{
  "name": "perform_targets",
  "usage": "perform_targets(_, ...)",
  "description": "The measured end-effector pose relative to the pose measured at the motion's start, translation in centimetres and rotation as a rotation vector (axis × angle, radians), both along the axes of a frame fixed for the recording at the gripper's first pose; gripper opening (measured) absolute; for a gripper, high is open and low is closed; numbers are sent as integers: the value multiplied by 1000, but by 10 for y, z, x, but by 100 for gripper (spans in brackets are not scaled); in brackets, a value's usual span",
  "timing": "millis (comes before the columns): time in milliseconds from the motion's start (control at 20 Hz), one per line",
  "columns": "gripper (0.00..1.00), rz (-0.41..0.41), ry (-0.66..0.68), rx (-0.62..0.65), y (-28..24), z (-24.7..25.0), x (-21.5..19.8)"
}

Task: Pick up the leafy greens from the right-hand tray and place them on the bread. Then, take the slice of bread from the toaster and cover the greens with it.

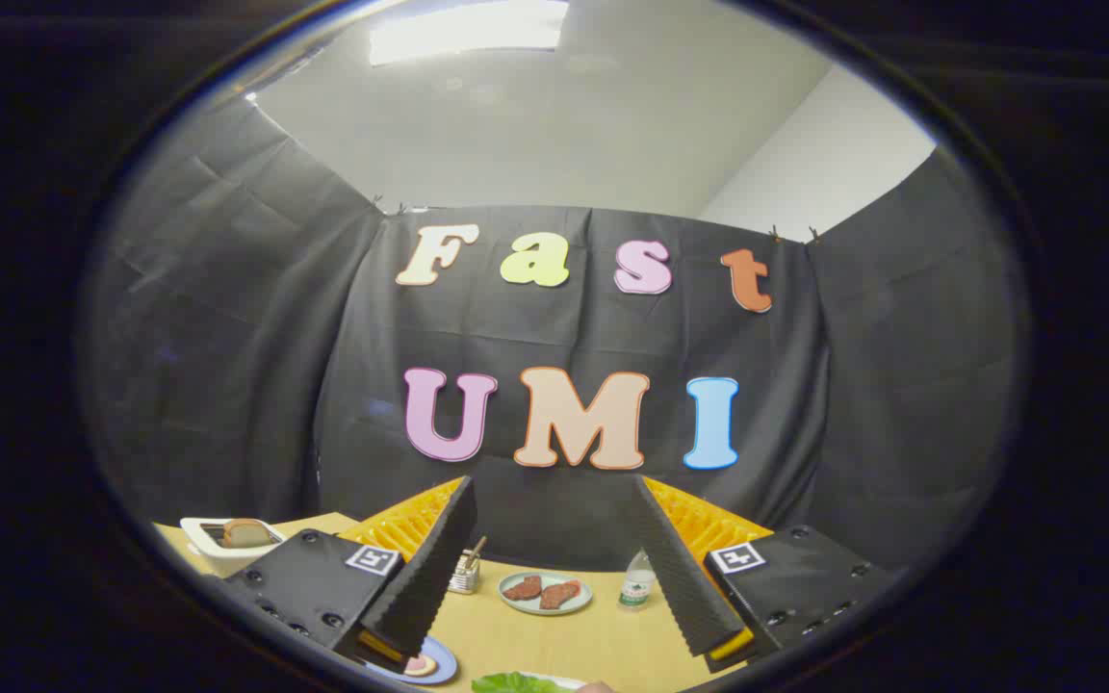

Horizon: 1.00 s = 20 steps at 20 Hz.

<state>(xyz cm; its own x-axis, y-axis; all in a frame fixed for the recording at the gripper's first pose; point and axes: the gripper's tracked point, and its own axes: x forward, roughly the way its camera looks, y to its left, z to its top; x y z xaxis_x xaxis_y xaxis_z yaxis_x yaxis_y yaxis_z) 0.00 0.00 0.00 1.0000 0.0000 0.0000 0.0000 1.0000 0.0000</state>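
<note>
1. A pale wooden counter (pixel 554 635) stands before the booth's creased black cloth wall.
2. The leafy greens (pixel 514 683), ruffled and limp, lie just ahead of the gripper (pixel 554 577), low between its fingers, which stand wide apart and hold nothing.
3. Beyond, a smooth round plate (pixel 545 592) carries two flat brownish slices; a white toaster (pixel 227 539) holds bread.
4. Risk: the soft leaves may tear or slip from ridged pads, or the fingers may strike the tray rim.

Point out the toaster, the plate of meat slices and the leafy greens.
toaster (pixel 213 541): gripper view, on its white front wall.
plate of meat slices (pixel 545 607): gripper view, on its near rim.
leafy greens (pixel 514 683): gripper view, on the leaf's middle, between the open fingers.
</note>
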Motion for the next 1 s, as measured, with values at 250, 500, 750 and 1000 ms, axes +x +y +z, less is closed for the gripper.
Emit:
perform_targets(250, 100, -23, 14, 53, -11, -5, 2)
perform_targets(500, 100, -28, 18, 81, -19, -9, 9)
perform_targets(750, 100, -34, 0, 65, -29, -2, 11)
perform_targets(1000, 100, -28, -5, 43, -31, 4, 15)
